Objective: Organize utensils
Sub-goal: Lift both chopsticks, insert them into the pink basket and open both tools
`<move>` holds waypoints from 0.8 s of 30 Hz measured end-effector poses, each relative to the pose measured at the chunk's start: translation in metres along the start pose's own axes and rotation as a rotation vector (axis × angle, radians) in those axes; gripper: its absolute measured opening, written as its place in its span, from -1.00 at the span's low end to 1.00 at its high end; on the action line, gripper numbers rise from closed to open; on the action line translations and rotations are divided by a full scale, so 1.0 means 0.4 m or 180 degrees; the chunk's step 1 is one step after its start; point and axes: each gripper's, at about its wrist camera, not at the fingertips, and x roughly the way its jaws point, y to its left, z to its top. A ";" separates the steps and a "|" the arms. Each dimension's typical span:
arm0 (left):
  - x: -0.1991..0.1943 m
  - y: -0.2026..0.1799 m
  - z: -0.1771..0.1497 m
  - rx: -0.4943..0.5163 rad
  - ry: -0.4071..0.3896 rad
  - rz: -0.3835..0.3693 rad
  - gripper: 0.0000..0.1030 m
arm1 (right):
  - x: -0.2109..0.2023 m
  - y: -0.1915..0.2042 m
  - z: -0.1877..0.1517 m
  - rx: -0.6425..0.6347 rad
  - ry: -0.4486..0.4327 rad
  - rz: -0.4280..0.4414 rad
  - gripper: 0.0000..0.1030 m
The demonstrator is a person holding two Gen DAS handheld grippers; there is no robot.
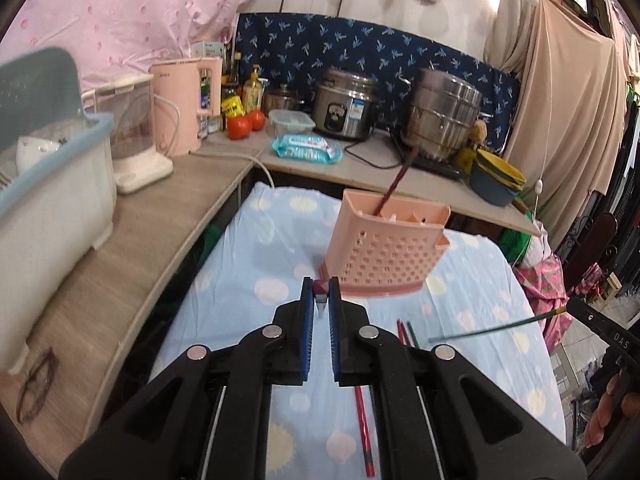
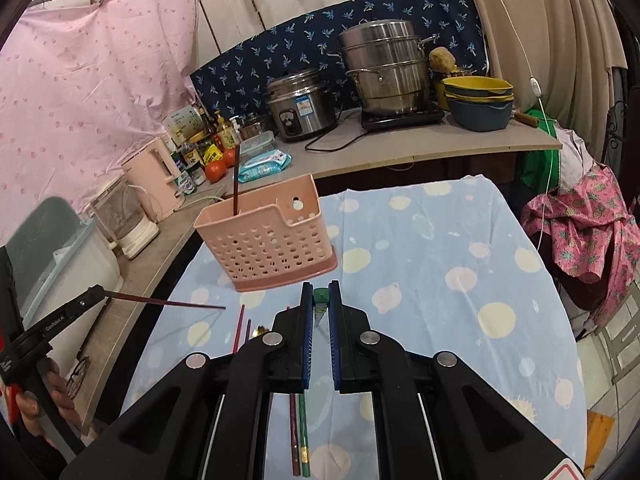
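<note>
A pink perforated utensil holder [image 1: 384, 248] [image 2: 268, 236] stands on the blue spotted tablecloth [image 1: 248, 280] with one dark red chopstick [image 1: 396, 180] [image 2: 236, 180] upright in it. My left gripper [image 1: 321, 286] is shut on a dark red chopstick [image 2: 168, 302], raised above the cloth in front of the holder. Over on the other side, my right gripper [image 2: 321, 290] is shut on a green chopstick [image 1: 492, 330], also lifted. Loose chopsticks [image 1: 364, 428] [image 2: 300, 436] lie on the cloth below the grippers.
An L-shaped counter [image 1: 132, 248] runs along the left and back. On it stand a dish rack [image 1: 52, 184], a pink kettle [image 1: 184, 100], tomatoes [image 1: 240, 126], a rice cooker [image 1: 346, 104], a steamer pot [image 1: 444, 120] and stacked bowls [image 1: 496, 176]. Glasses [image 1: 36, 380] lie on the near counter.
</note>
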 end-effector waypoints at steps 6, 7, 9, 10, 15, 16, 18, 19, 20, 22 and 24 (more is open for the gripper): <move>0.006 -0.018 0.113 -0.0027 -0.0194 -0.0139 -0.87 | 0.016 0.000 0.101 0.0063 -0.0177 0.0090 -0.86; -0.001 -0.024 0.138 -0.0023 -0.0258 -0.0172 -0.87 | 0.016 0.002 0.122 0.0079 -0.0219 0.0119 -0.86; -0.009 -0.031 0.176 -0.0018 -0.0354 -0.0215 -0.87 | 0.013 0.009 0.159 0.0084 -0.0316 0.0161 -0.86; -0.016 -0.036 0.203 -0.0031 -0.0419 -0.0258 -0.87 | 0.010 0.014 0.181 0.0085 -0.0372 0.0184 -0.86; -0.039 -0.064 0.308 -0.0068 -0.0673 -0.0424 -0.87 | -0.001 0.034 0.302 0.0125 -0.0680 0.0321 -0.86; -0.044 -0.071 0.326 -0.0062 -0.0735 -0.0450 -0.87 | -0.002 0.038 0.323 0.0131 -0.0747 0.0344 -0.86; -0.050 -0.086 0.361 -0.0045 -0.0861 -0.0473 -0.87 | 0.002 0.046 0.372 0.0145 -0.0867 0.0405 -0.86; -0.050 -0.093 0.375 -0.0039 -0.0924 -0.0484 -0.87 | 0.006 0.048 0.391 0.0171 -0.0908 0.0441 -0.86; -0.047 -0.098 0.389 -0.0028 -0.0970 -0.0469 -0.87 | 0.015 0.049 0.410 0.0209 -0.0938 0.0493 -0.86; -0.028 -0.107 0.412 -0.0001 -0.1021 -0.0442 -0.87 | 0.037 0.052 0.441 0.0267 -0.0973 0.0590 -0.86; 0.000 -0.111 0.421 0.0002 -0.1022 -0.0392 -0.87 | 0.060 0.062 0.458 0.0289 -0.0978 0.0647 -0.86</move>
